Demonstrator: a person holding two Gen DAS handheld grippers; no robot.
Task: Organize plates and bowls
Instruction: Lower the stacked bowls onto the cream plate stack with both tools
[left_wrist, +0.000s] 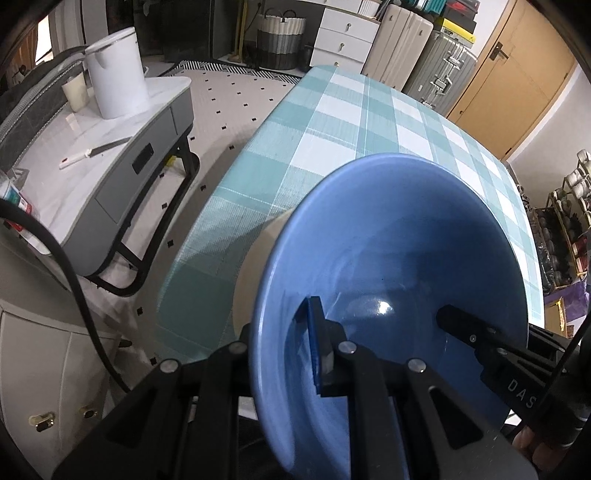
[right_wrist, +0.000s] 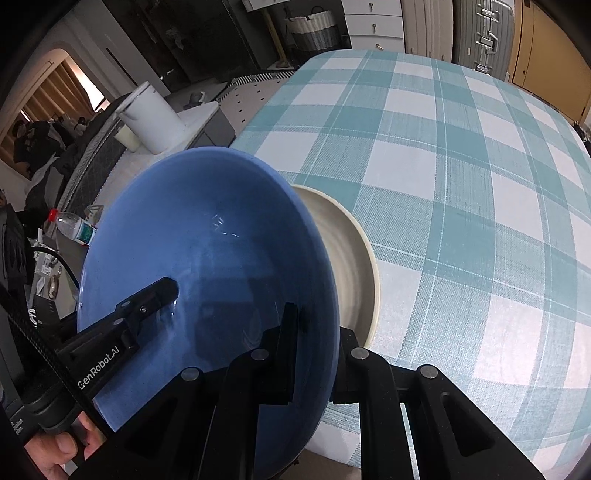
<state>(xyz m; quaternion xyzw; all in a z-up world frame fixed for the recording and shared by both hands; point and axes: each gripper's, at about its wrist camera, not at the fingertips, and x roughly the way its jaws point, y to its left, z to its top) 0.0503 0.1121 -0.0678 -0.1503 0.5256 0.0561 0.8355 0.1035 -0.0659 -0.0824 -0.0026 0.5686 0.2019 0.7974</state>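
Each camera rides just behind its own gripper and looks steeply down along the fingers, very close to the blue bowl (left_wrist: 388, 258), which fills the lower half of both views. The left wrist view faces across the checked tablecloth (left_wrist: 354, 122) from the bowl's left rim, the right wrist view from its right. Both share bowl, beige plate (right_wrist: 351, 258), tablecloth and white kettle (left_wrist: 116, 74).

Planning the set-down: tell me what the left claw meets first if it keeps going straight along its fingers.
Probably the beige plate under the blue bowl that the left claw pinches by the rim; depth is unclear.
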